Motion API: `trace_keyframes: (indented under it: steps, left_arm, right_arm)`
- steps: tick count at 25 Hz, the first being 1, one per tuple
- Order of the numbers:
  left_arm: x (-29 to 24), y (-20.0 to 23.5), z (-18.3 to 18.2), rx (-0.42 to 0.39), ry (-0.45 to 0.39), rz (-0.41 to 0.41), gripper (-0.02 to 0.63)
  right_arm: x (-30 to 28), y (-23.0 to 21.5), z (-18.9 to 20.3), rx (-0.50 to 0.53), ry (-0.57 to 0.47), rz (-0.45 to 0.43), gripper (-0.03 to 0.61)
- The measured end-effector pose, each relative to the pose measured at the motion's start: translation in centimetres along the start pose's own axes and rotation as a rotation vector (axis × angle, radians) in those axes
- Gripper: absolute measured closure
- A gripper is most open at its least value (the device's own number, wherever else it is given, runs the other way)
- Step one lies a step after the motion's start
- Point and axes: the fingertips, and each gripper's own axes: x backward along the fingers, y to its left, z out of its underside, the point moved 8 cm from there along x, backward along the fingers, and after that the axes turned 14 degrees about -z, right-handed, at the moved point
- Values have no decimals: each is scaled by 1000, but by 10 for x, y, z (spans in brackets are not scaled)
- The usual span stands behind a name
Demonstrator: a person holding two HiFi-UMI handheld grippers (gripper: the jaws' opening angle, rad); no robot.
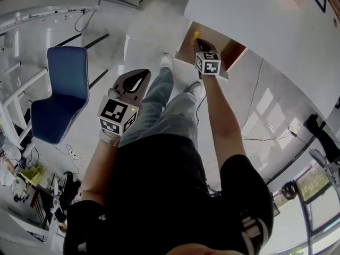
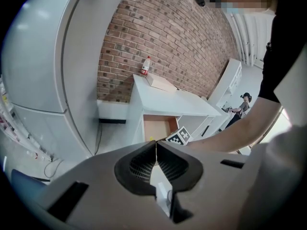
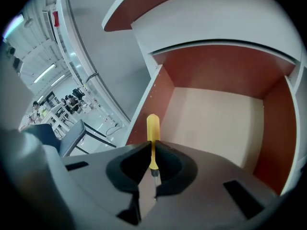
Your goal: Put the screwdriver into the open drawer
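My right hand-held gripper (image 3: 152,146) is clamped on the screwdriver (image 3: 152,127). The yellow handle sticks out past the jaw tips, and the metal shaft points back toward me. I hold it at the mouth of the open drawer (image 3: 216,116), toward its left wall (pale bare bottom, reddish-brown sides). My left hand-held gripper (image 2: 156,146) has its jaws pressed together on nothing, well apart from the drawer, beside my thigh.

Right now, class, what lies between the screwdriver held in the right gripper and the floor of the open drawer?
Nothing. In the right gripper view the screwdriver sticks out over the drawer, whose floor is bare, with only air between.
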Motion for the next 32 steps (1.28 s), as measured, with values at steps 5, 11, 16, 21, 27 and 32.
trace_keyframes:
  steps: [5,11,16,21,27,32]
  left_arm:
    - [0,4,10,12,12,-4,606]
    - [2,4,20,19,22,-12,606]
    - [5,2,25,25,19,-19,606]
    - [8,-3,29,22,9,-22,606]
    - [17,-18,22,13,-17,-24,606]
    - [27,-30,11,0,-51,-27,606]
  right_arm:
    - [-15,-3,10,-31,22,-1,551]
    - [-23,-9,12,-71,5,13,569]
    - [-22,-11,7,-71,4,30,568]
    - [-14,-6,0,-51,-31,26,568]
    - [15,9,-12,-26,-83,11,568]
    - [51,30,-25,-14,-145,-4,568]
